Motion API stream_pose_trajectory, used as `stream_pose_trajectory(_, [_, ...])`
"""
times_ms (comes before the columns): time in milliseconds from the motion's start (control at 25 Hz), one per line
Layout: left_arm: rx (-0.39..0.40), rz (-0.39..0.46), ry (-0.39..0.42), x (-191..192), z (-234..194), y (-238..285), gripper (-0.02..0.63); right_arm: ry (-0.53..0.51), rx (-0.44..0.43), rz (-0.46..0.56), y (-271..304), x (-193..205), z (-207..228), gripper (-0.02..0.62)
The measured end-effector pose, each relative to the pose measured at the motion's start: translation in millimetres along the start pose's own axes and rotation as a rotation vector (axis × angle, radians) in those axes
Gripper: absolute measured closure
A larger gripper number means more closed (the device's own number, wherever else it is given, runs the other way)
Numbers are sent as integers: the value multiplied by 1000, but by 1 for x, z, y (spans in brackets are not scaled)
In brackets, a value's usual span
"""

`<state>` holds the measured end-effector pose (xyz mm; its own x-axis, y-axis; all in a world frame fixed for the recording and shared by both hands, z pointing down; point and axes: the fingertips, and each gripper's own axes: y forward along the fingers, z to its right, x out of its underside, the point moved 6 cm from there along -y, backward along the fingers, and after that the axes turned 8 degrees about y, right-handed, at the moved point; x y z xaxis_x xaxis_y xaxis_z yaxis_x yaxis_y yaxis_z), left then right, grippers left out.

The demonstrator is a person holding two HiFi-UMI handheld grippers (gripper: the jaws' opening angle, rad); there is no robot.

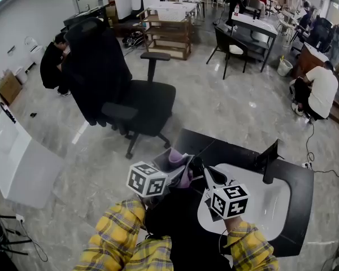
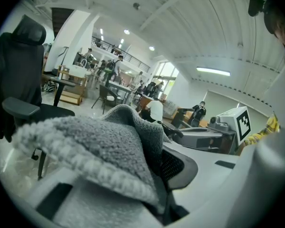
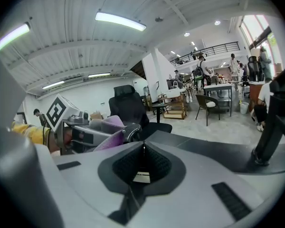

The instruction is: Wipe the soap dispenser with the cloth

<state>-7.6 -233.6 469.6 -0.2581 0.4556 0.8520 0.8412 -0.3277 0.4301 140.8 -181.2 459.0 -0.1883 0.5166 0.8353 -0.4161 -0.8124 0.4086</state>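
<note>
Pinching cloth [image 2: 99, 141] in left gripper [image 1: 181, 167]; right gripper [image 3: 141, 163] pressed together, empty. Soap dispenser not sure: maybe black upright post [image 1: 269, 164], forward-right, nearer right gripper.

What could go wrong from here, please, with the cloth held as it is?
The cloth is bunched over the left tool, blocking much of that tool's view; a loose fold could slip or drag on the sink. The right tool is shut and empty, so nothing steadies the black upright fixture by the sink.
</note>
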Motion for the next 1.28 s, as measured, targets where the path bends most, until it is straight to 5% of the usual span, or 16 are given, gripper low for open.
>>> stream_pose_trajectory(520, [4,-15,-92,23,-10,8,528,26,-2,-15,6,7,8,589])
stream_pose_trajectory(760, [-32,-160,5,50,-7,16,528,26,8,-15,6,8,10,589])
stream_pose_trajectory(1080, [-138,-142,-86,52,-14,15,528,18,26,-9,-2,4,18,589])
stream_pose_trajectory(1280, [-169,-96,-93,49,-9,9,528,-80,-1,-2,-5,-2,25,589])
